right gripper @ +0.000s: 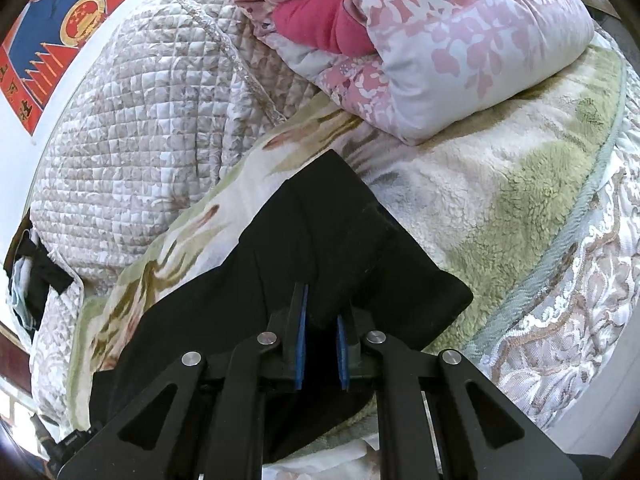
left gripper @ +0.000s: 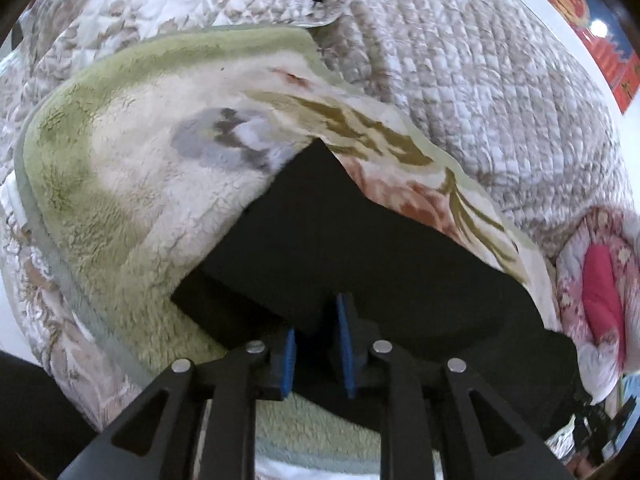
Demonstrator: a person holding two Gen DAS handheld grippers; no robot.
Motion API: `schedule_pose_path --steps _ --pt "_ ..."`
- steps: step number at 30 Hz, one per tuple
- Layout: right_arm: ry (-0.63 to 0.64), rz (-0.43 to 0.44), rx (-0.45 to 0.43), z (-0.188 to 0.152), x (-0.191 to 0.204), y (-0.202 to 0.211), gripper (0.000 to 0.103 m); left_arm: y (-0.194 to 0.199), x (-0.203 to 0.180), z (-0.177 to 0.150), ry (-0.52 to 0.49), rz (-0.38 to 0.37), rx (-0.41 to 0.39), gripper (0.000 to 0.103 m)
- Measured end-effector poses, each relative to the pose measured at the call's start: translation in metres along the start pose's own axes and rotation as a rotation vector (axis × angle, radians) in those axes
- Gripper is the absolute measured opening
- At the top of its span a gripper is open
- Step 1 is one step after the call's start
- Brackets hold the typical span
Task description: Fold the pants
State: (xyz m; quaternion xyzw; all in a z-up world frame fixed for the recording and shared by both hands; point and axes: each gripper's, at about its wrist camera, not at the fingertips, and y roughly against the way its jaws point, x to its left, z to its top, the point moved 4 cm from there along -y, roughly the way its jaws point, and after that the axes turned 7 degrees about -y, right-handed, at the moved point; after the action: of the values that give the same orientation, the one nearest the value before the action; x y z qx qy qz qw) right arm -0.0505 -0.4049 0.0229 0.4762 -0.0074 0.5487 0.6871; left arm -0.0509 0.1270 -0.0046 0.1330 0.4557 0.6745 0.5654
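Black pants (left gripper: 360, 248) lie folded flat on a fleecy green-and-cream blanket (left gripper: 132, 200) — edges crisp, surface matte. Left gripper (left gripper: 318, 334) and right gripper (right gripper: 322, 320) each pinch a fold at 6 o'clock, narrowly parted.

The red-and-blue wall poster (right gripper: 48, 52) bears a national emblem and yellow characters too small to read.

Quilted beige bedspread (left gripper: 460, 60), green floral fleece blanket (right gripper: 500, 184), folded pink duvet (right gripper: 440, 48), white wall (left gripper: 600, 80), red-blue poster (right gripper: 52, 40)
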Motion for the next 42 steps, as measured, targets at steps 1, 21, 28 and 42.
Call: schedule_pose_path --steps 1,21,28,42 --pt "-0.001 0.002 0.003 0.001 0.0 -0.001 0.012 -0.001 0.0 0.002 -0.004 0.009 -0.002 0.021" --pt "-0.064 -0.109 0.052 -0.01 -0.018 0.021 0.013 0.023 0.003 -0.004 -0.137 0.146 0.031 0.009" --pt "0.099 -0.149 -0.14 0.0 0.009 0.059 0.028 0.066 0.004 0.016 -0.126 0.239 -0.125 0.013" --pt "0.32 -0.148 0.046 -0.009 0.043 -0.012 0.028 -0.013 -0.084 -0.008 -0.42 0.013 0.119 0.033"
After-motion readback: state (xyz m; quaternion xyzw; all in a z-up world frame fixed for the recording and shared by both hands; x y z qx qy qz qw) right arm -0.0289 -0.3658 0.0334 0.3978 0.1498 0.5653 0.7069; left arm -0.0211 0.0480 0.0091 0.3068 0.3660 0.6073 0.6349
